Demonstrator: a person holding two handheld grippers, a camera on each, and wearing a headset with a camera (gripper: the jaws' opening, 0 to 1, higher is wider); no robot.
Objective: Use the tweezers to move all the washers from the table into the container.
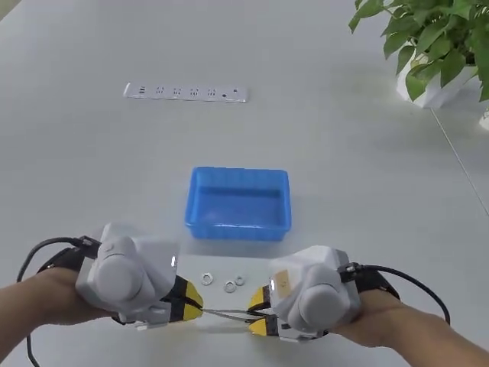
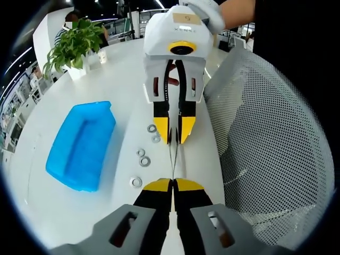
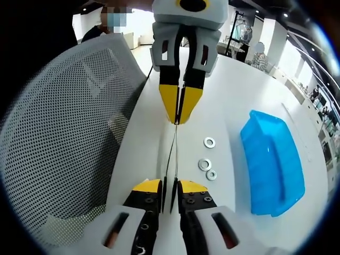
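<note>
Both grippers are meeting tip to tip at the near edge of the table, sharing the tweezers between them. Left gripper is pinching one end, jaws pressed nearly together on the metal. Right gripper is clamping the other end at a narrow gap, the two thin arms running between its jaws. Reads as a hand-over or regrip, getting the tool seated so one gripper can squeeze it; which side is meant to keep it, cannot tell. Washers are lying loose on the table just beyond the tweezers, a small scatter between the grippers and the blue container. Container is sitting close behind them, open side up, nothing showing inside, likely placed near to keep each carry short. No washer is being gripped yet.
</note>
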